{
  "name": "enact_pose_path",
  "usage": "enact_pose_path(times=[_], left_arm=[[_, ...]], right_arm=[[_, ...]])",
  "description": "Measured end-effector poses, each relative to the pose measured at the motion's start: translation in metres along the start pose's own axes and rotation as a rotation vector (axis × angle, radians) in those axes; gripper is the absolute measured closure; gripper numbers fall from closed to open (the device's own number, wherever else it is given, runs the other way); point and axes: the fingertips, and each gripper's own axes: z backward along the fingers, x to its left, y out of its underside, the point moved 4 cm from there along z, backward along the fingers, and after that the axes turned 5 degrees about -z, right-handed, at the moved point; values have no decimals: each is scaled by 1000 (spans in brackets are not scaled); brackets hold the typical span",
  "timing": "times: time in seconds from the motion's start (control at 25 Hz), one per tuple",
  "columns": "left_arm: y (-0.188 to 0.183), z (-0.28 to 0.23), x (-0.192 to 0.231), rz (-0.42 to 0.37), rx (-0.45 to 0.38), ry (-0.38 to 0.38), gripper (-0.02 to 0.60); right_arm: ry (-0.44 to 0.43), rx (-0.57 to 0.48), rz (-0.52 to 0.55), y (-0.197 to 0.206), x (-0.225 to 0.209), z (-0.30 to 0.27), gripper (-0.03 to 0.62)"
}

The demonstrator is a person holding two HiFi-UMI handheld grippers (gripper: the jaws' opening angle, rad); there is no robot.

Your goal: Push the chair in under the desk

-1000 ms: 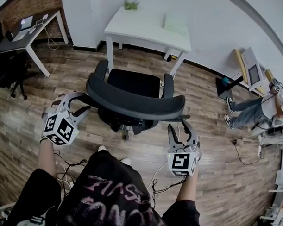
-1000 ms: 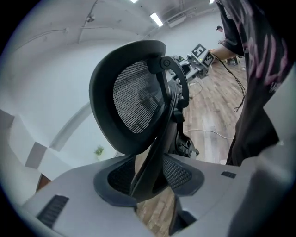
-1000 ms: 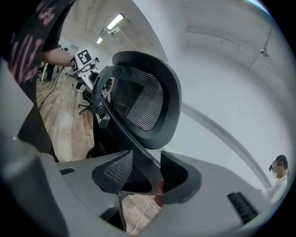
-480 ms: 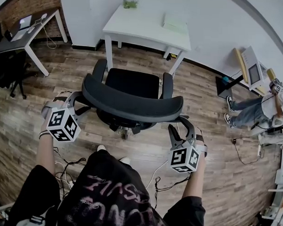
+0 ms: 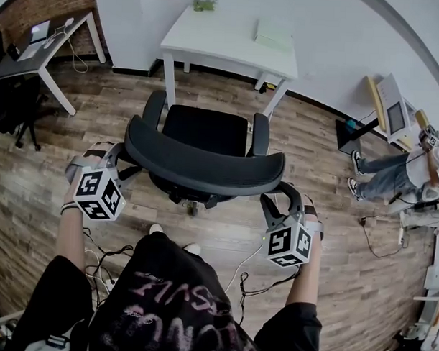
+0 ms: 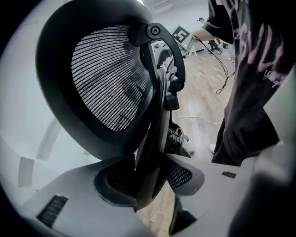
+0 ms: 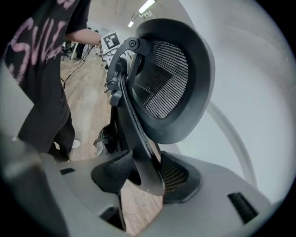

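Observation:
A black mesh office chair [image 5: 207, 131] stands on the wood floor, facing the white desk [image 5: 224, 45], its seat just short of the desk's front edge. I stand behind its curved backrest [image 5: 205, 167]. My left gripper [image 5: 123, 159] is shut on the backrest's left end and my right gripper [image 5: 280, 191] on its right end. In the left gripper view the backrest's rim [image 6: 106, 78] runs down between the pads of the left gripper [image 6: 150, 173]. The right gripper view shows the same rim [image 7: 166, 78] clamped in the right gripper [image 7: 145, 173].
A plant [image 5: 204, 3] and a pale box [image 5: 271, 35] sit on the desk. A second desk with a laptop [image 5: 37, 53] and a dark chair [image 5: 10, 103] stand at far left. A seated person [image 5: 392, 170] and equipment [image 5: 391, 105] are at right. Cables [image 5: 252, 273] trail by my feet.
The chair has shifted slightly toward the desk. Both grippers have moved up with the backrest's ends, the right one a little outward.

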Motion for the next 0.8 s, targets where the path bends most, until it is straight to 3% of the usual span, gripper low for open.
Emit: enact_pose_path(times=[0.24,0.52,0.8], left_arm=[[2,-6,-1,-28,24,11,385],[2,-7,1,-27,34,28,389],[0,-8,1,-26,34,18,388]], right_arm=[[-114,42,57,-1,-1,-7,393],[-309,127,14,-1,-4,-19,393],[-254,131,52,0,-1,-26,388]])
